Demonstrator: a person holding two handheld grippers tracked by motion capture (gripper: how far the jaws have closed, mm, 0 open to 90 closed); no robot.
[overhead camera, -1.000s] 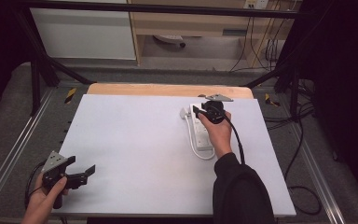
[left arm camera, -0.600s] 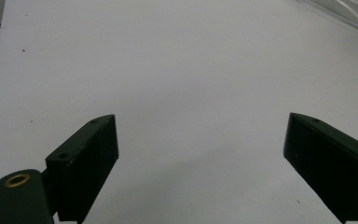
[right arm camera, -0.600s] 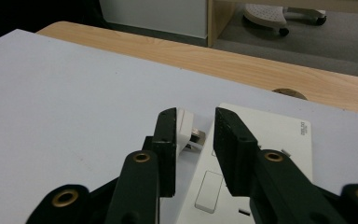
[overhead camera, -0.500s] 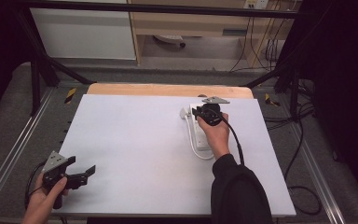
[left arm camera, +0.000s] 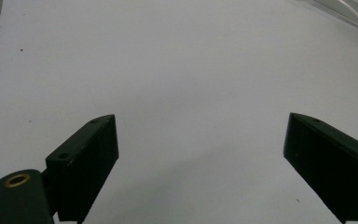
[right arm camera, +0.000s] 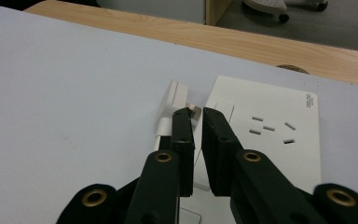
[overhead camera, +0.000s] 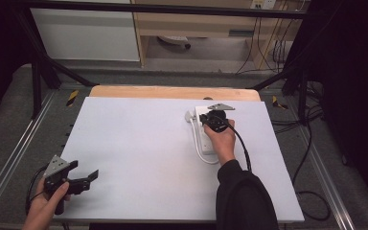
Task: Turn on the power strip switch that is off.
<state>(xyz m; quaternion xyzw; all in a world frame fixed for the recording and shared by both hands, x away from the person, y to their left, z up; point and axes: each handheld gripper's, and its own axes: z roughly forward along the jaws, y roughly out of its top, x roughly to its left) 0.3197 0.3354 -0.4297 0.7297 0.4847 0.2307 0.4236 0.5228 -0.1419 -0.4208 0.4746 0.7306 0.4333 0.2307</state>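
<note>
A white power strip point(overhead camera: 204, 140) point(right arm camera: 270, 135) lies on the white table top point(overhead camera: 139, 143), at its far right. A white plug point(overhead camera: 189, 115) point(right arm camera: 173, 99) lies at the strip's far left corner, and its cord point(overhead camera: 202, 156) loops along the strip's left side. My right gripper point(overhead camera: 207, 117) point(right arm camera: 196, 116) is low over that corner, tips right by the plug's metal prong. Its jaws have just been closing and now stand almost together with a slim gap; I cannot tell whether they pinch anything. My left gripper point(overhead camera: 87, 179) point(left arm camera: 200, 158) is open over bare table at the near left.
The wooden table edge point(overhead camera: 172, 92) runs along the far side of the white top. Metal rails point(overhead camera: 9, 163) flank the table. Cables point(overhead camera: 311, 191) trail on the floor at the right. A black frame bar point(overhead camera: 172, 8) crosses the back.
The right gripper's jaws have come together at the plug end of the power strip, and the hand shifted slightly. The left gripper has stayed put.
</note>
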